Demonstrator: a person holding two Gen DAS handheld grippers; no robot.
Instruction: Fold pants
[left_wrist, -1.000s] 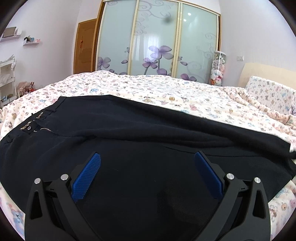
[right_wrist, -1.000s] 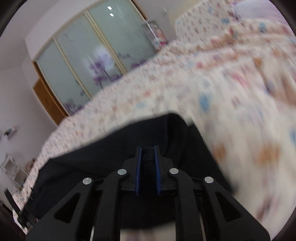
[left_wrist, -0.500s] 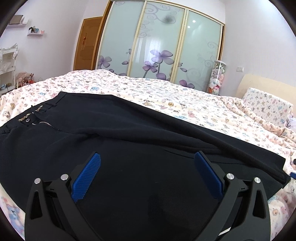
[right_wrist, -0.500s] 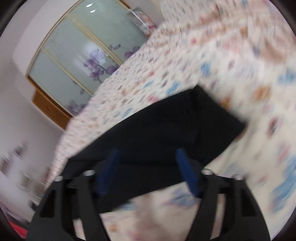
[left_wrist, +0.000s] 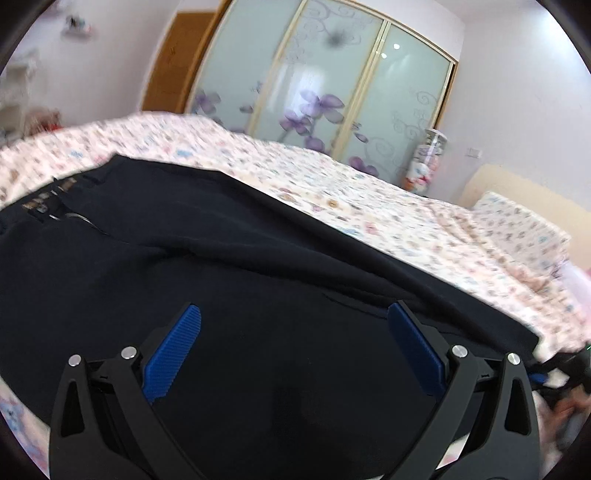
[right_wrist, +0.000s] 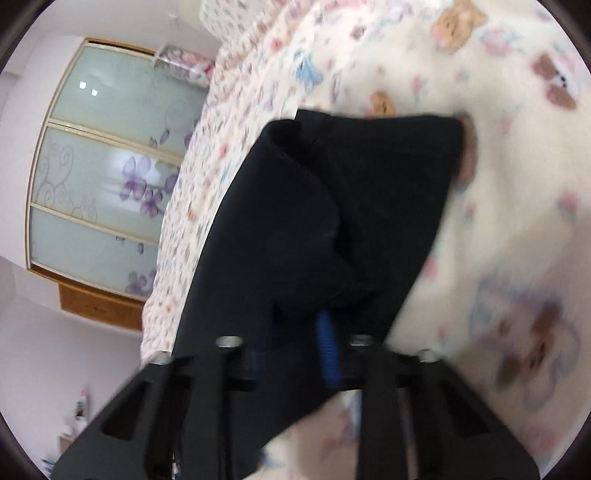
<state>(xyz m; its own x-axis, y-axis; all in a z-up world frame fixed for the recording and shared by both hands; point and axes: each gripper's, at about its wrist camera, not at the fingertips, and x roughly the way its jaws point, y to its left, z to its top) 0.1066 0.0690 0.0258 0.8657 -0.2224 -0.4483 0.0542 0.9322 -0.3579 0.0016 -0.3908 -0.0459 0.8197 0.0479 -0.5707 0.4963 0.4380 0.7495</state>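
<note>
Black pants (left_wrist: 229, 280) lie spread across the bed, waistband with zipper and clips (left_wrist: 51, 206) at the far left, legs running to the right. My left gripper (left_wrist: 293, 325) is open and empty, its blue pads wide apart just above the middle of the pants. In the right wrist view my right gripper (right_wrist: 295, 332) is closing on a bunched fold of the pant-leg end (right_wrist: 332, 206); the fabric sits between the blue pads (right_wrist: 327, 343) and hides the left pad. The right gripper also shows blurred at the right edge of the left wrist view (left_wrist: 561, 373).
The bed has a cream bear-print cover (left_wrist: 388, 206). A pillow (left_wrist: 517, 218) and headboard (left_wrist: 491, 181) are at the far right. Sliding frosted wardrobe doors (left_wrist: 321, 88) and a wooden door (left_wrist: 173, 62) stand behind the bed.
My right gripper opened, then narrowed around the pant-leg end and rolled sideways. My left gripper stayed open over the pants and tilted a little.
</note>
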